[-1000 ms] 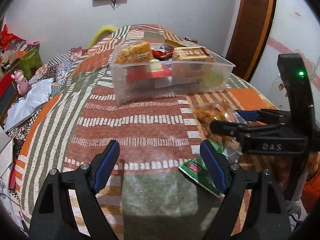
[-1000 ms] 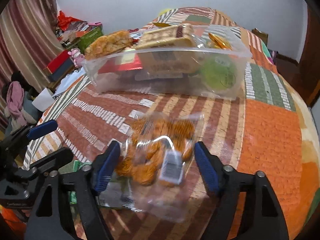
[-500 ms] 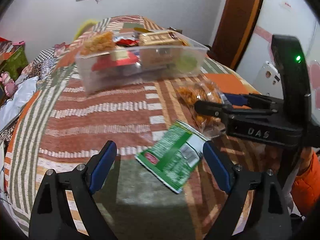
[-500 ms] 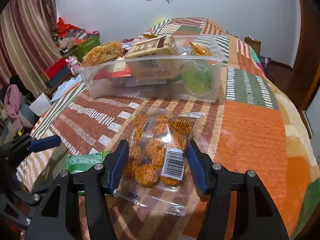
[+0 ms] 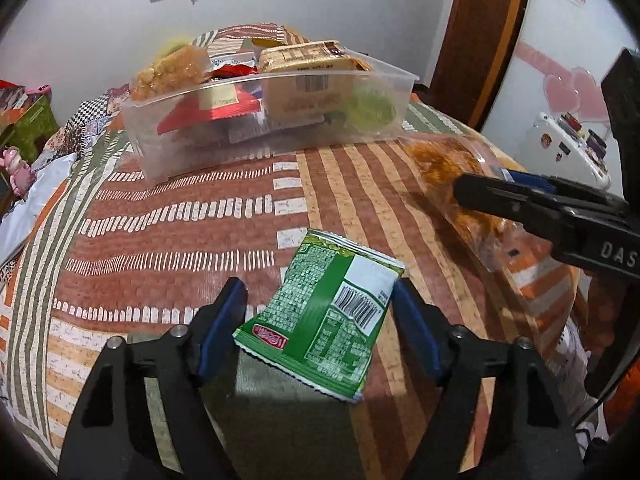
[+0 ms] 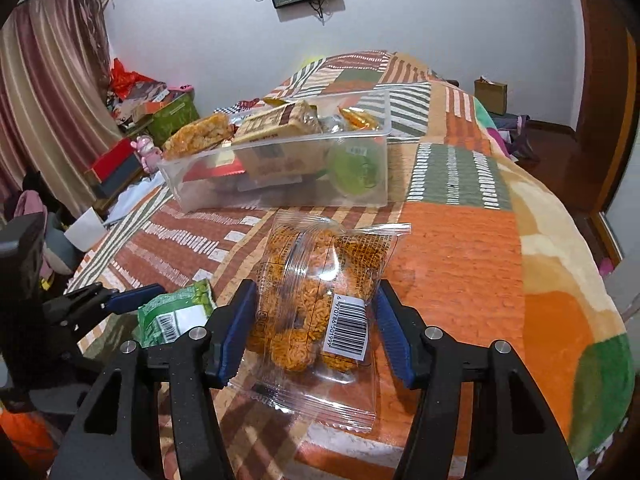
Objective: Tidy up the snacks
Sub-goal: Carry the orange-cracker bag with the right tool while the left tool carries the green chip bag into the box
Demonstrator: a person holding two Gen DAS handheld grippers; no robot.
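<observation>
A green snack packet lies on the patchwork bedspread between the blue pads of my left gripper, whose jaws stand close at its sides, touching or nearly so. A clear bag of orange snacks lies between the pads of my right gripper, whose jaws stand close against its sides. The green packet also shows in the right wrist view, and the clear bag in the left wrist view. A clear plastic bin holding several snacks stands further back on the bed.
The bed edge drops off at the right. Boxes, bags and a pink toy sit on the floor at the left by a curtain. A wooden door stands beyond the bin.
Both grippers have narrowed. The left one swung right to bracket the green packet. The right one moved forward around the clear bag and its jaws came in against it.
</observation>
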